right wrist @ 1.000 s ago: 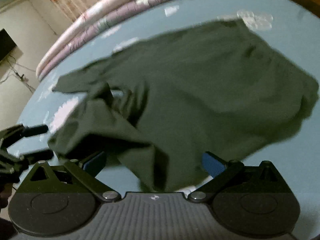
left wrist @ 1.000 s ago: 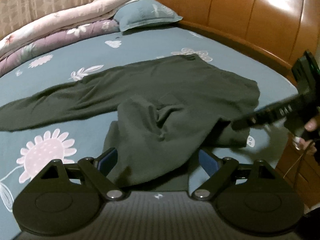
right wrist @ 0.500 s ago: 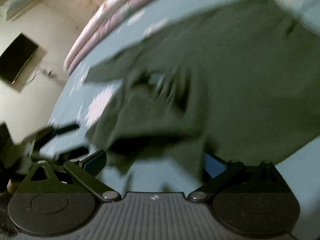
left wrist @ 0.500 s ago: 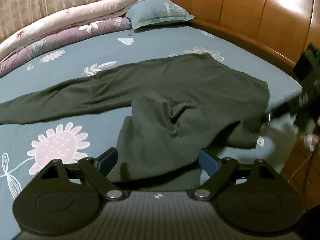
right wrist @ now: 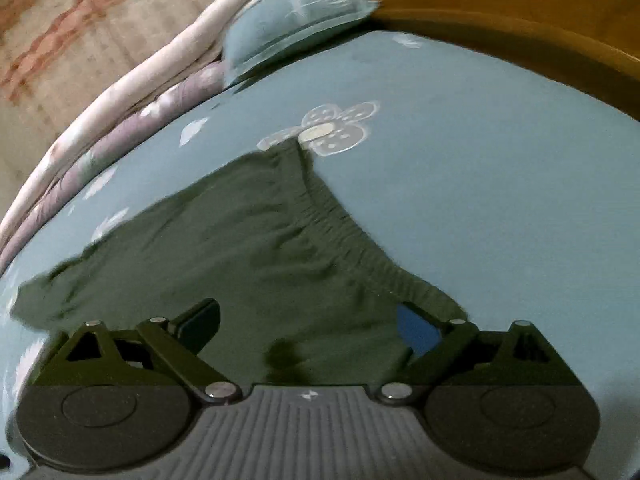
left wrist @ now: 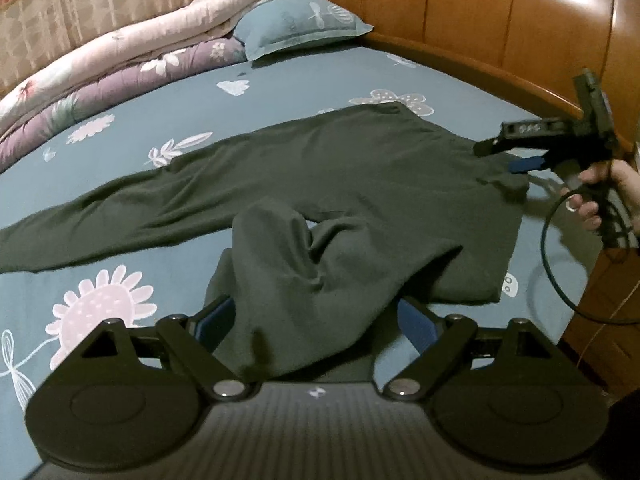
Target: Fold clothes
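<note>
Between my left fingers [left wrist: 316,320], spread wide, the dark green trousers [left wrist: 320,200] lie bunched on the bed [left wrist: 320,80]; my right fingers [right wrist: 308,320] straddle the waistband, open, probably to square it.

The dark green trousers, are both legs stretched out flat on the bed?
No, one leg of the dark green trousers lies straight across the bed sheet, while the other is bunched up and folded back toward the camera.

Trousers [left wrist: 320,184] matt dark-green knit cloth; headboard [left wrist: 500,16] glossy varnished wood; bedsheet [left wrist: 304,76] smooth printed cloth.
</note>
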